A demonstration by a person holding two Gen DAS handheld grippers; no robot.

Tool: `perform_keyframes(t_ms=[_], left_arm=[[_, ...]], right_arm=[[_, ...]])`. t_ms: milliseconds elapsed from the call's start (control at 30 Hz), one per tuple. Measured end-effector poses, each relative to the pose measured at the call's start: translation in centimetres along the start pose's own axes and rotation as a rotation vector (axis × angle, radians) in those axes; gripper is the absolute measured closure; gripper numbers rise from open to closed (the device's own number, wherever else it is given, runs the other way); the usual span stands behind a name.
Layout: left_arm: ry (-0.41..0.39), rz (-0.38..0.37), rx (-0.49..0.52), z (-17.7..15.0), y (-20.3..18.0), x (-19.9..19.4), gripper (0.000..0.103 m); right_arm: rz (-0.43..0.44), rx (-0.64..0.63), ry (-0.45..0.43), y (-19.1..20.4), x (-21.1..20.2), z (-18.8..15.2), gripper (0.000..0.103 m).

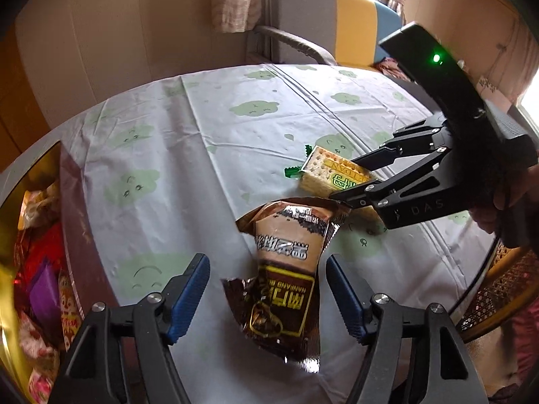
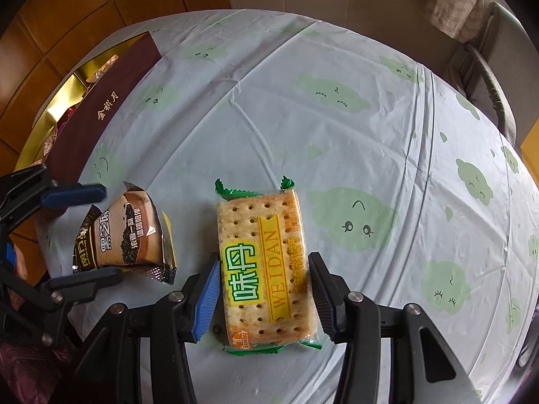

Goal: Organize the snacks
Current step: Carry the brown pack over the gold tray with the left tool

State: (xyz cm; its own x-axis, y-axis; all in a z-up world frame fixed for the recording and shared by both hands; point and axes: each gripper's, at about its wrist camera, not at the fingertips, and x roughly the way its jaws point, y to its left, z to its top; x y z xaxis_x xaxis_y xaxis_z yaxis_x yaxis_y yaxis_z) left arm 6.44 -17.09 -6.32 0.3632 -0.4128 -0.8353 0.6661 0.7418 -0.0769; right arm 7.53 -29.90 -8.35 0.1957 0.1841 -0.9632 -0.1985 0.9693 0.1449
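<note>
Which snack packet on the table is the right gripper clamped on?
The WEIDAN cracker packet, green-edged, sits between the right gripper's pads; the brown sesame packet lies loose.

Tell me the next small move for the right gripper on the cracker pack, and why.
Probably lift it straight up. The right gripper has its pads against both long sides of the cracker pack, which lies flat on the tablecloth; the open snack box waits at the far left.

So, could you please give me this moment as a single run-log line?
left gripper: open around brown sachet | right gripper: shut on cracker pack | both snacks on table | snack box: open
</note>
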Motion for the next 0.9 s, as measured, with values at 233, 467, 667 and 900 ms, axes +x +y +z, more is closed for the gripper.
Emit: perform_keyframes(t_ms=[233, 467, 667, 900], left_arm=[[0.02, -0.042, 0.012, -0.1, -0.7, 1.6, 0.071], [-0.026, 0.04, -0.044, -1.1, -0.6, -0.3, 0.073], [-0.037, 0.112, -0.1, -1.8, 0.5, -1.7, 0.073], [-0.039, 0.128, -0.122, -2.2, 0.7, -2.6, 0.073]], right_arm=[[-0.031, -0.026, -0.016, 0.7, 0.5, -0.1, 0.056], [-0.028, -0.022, -0.018, 0.7, 0.6, -0.1, 0.055], [-0.034, -0.036, -0.026, 0.8, 0.6, -0.4, 0.055], [-0.054, -0.051, -0.03, 1.4, 0.6, -0.7, 0.055]])
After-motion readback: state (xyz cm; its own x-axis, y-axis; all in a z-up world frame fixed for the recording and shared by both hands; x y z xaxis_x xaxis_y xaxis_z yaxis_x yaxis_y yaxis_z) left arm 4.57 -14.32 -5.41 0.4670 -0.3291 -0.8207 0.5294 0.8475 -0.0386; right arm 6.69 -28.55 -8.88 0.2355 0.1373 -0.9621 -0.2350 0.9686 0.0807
